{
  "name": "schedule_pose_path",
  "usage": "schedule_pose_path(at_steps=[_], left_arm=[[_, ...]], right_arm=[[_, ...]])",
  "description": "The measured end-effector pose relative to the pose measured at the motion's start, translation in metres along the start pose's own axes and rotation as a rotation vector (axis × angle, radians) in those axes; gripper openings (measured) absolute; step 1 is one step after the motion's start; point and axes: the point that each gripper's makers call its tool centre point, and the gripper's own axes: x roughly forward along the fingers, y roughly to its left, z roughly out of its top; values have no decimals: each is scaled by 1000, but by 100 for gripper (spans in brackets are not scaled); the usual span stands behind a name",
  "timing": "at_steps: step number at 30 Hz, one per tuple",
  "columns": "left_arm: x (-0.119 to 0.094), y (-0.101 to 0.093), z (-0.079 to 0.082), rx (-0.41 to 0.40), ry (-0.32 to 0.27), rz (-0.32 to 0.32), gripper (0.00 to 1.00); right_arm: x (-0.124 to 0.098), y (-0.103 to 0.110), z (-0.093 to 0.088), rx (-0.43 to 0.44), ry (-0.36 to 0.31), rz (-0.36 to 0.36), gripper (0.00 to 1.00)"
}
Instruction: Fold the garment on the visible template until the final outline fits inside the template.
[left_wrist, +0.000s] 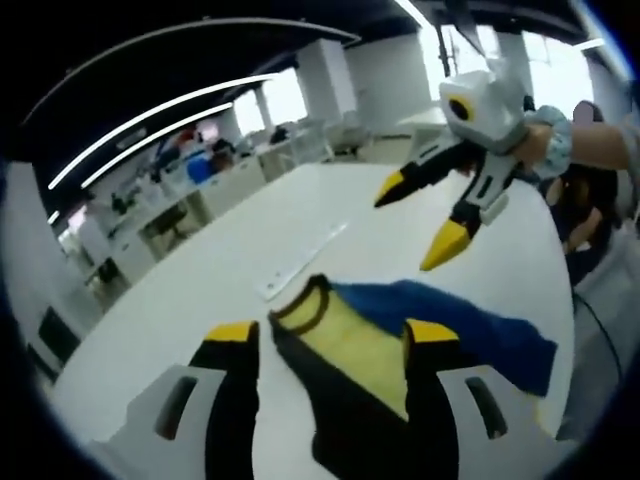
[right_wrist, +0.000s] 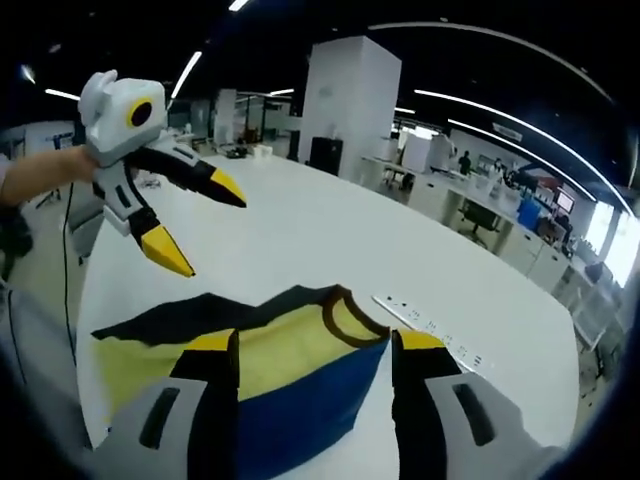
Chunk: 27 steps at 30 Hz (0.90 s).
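A yellow, blue and black knit garment lies crumpled on a long white surface in an open office. In the left gripper view, the left gripper, jaws spread, hovers over the garment's black-trimmed neckline; a pale strip with markings lies just beyond, and the right gripper hangs spread above. In the right gripper view, the left gripper hovers at left; the right gripper, jaws spread, straddles the garment.
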Motion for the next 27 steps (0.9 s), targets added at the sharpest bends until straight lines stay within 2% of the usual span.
schedule_pose_path(at_steps=[6, 8, 11, 17, 27], left_arm=[[-14, -19, 13, 20, -49, -46, 58], [-16, -22, 14, 17, -49, -57, 60], [-25, -32, 13, 10, -53, -71, 65], [-30, -34, 9, -4, -61, -98, 64], [-58, -49, 5, 11, -82, -127, 70]], right_arm=[[-14, 13, 5, 9, -27, 18, 67], [-17, 17, 4, 6, -28, 23, 70], [-20, 19, 2, 7, -29, 30, 71], [-33, 36, 3, -1, -46, 53, 69], [-54, 56, 7, -15, -78, 88, 72]])
